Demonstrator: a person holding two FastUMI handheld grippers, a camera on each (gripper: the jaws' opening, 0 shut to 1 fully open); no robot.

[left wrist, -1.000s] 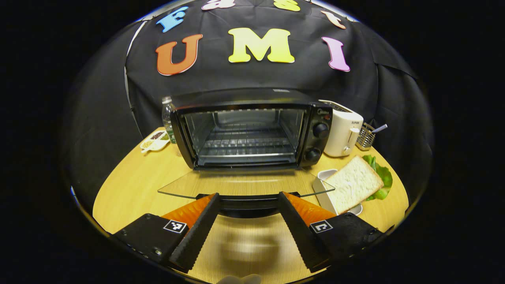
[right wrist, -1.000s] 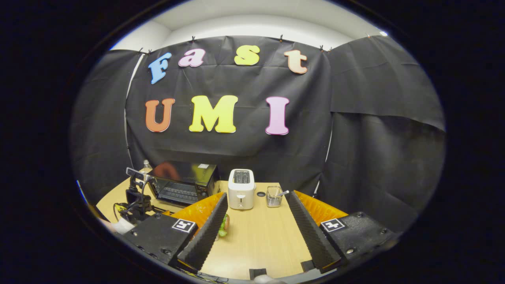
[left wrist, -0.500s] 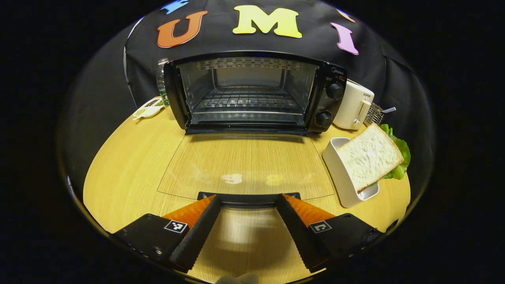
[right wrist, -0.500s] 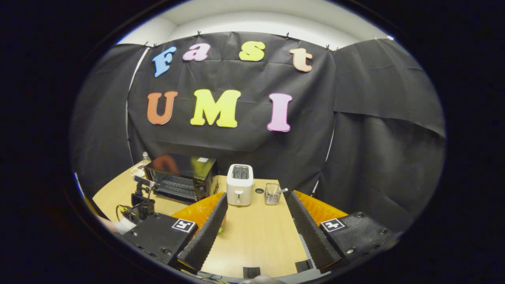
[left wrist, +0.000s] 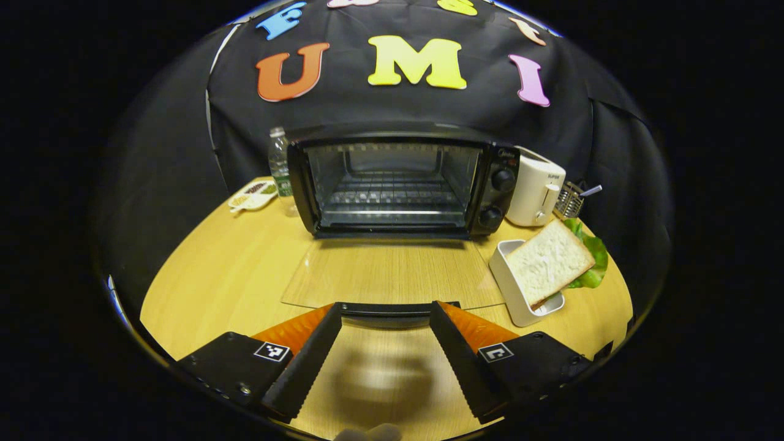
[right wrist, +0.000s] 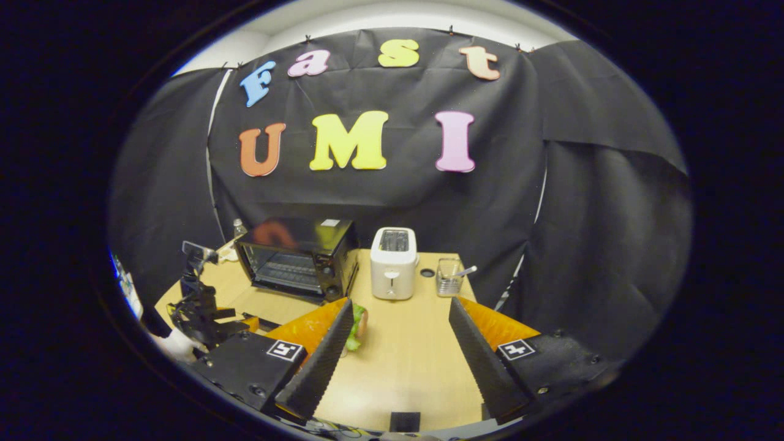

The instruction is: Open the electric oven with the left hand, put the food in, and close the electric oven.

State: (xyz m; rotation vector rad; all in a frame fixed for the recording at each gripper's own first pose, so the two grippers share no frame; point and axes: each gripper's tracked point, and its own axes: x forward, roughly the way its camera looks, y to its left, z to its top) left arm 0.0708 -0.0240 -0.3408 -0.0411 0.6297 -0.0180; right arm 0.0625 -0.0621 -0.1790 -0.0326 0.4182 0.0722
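Observation:
The black electric oven stands open at the back of the table, its wire rack bare. Its glass door lies flat toward me, with the black handle at its near edge. My left gripper is open, its fingertips on either side of the handle and not pressing it. The food, a slice of bread on lettuce, leans in a white tray to the right of the door. My right gripper is open and holds nothing above the table; the lettuce peeks out beside its left finger. The oven is at its far left.
A white toaster and a wire holder with a utensil stand right of the oven. A water bottle and a small snack dish are on its left. In the right gripper view a hand holds the left gripper.
The oven door has dropped from half-raised to flat. My left gripper then drew back from the oven, still open. The right gripper has edged forward toward the table.

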